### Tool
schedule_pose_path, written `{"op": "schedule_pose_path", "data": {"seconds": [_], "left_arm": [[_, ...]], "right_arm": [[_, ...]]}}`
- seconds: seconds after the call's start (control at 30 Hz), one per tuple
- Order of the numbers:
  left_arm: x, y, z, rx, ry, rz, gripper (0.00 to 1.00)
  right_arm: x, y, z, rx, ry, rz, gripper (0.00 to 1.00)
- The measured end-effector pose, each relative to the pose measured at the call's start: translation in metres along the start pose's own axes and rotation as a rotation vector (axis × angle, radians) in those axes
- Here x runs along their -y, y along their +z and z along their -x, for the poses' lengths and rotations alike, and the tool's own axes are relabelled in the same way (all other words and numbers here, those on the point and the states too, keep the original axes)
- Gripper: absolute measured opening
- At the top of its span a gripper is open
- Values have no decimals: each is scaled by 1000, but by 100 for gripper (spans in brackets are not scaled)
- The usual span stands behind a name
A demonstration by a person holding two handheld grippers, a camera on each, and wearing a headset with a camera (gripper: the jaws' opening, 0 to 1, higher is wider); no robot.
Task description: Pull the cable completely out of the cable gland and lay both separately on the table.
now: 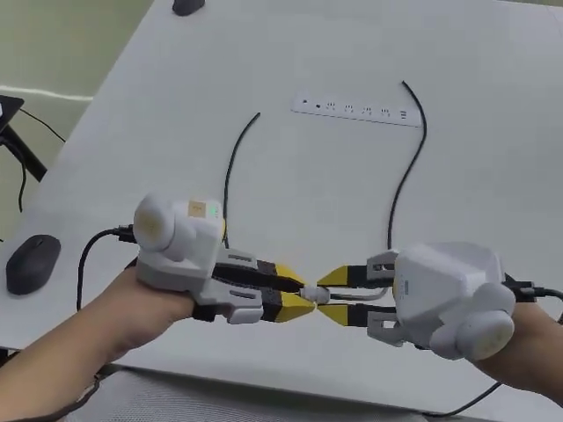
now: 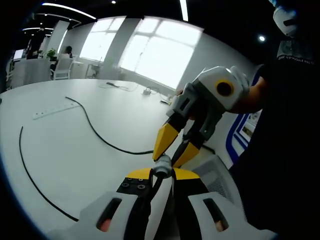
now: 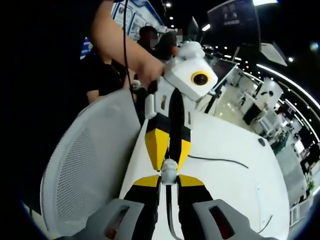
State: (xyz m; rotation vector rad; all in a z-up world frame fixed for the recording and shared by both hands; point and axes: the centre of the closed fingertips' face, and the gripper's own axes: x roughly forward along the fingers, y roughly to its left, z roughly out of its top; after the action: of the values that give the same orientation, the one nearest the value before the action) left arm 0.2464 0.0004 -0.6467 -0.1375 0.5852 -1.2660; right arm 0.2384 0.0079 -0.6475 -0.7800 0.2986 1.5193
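The left gripper (image 1: 303, 296) and the right gripper (image 1: 324, 296) are held tip to tip above the near edge of the white table (image 1: 308, 185), each in one of the person's hands. The cable gland (image 1: 314, 294), a small pale grey part, sits between the two sets of yellow jaw tips and is clear of the table surface. The left gripper's jaws are drawn narrow and grip the cable gland from its left end. The right gripper's jaws are also narrow, with their tips at the opposite end of the gland. Whether they pinch the gland, the cable, or neither cannot be determined. In the right gripper view, the cable (image 3: 168, 207) leaves the gland and runs back along the slot between that gripper's jaws, so it is still seated in the gland. Two black leads lie on the table. The left lead (image 1: 230, 171) lies loose behind the left gripper. The right lead (image 1: 409, 167) curves down from near the power strip (image 1: 356, 112) and passes behind the right gripper body. A dark mouse (image 1: 32, 261) rests at the left table edge. A mesh chair back (image 3: 85, 165) stands beside the table in the right gripper view.
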Motion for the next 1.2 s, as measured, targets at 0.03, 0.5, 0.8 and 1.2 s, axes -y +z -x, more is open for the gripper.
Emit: {"op": "schedule_pose_path", "data": {"seconds": [0.03,0.5,0.8,1.2], "left_arm": [[1,1,1,1,-3,-7,15],[-1,1,23,-1,-29,-68,15],[-4,8,41,20,-32,-138,15],[-4,16,43,30,-44,-177,15]], "right_arm": [[0,1,-1,5,-3,-17,8],[13,-1,11,-25,-252,-353,15],[11,6,0,-81,-429,-370,14],[22,19,-2,-95,-560,-342,6]]}}
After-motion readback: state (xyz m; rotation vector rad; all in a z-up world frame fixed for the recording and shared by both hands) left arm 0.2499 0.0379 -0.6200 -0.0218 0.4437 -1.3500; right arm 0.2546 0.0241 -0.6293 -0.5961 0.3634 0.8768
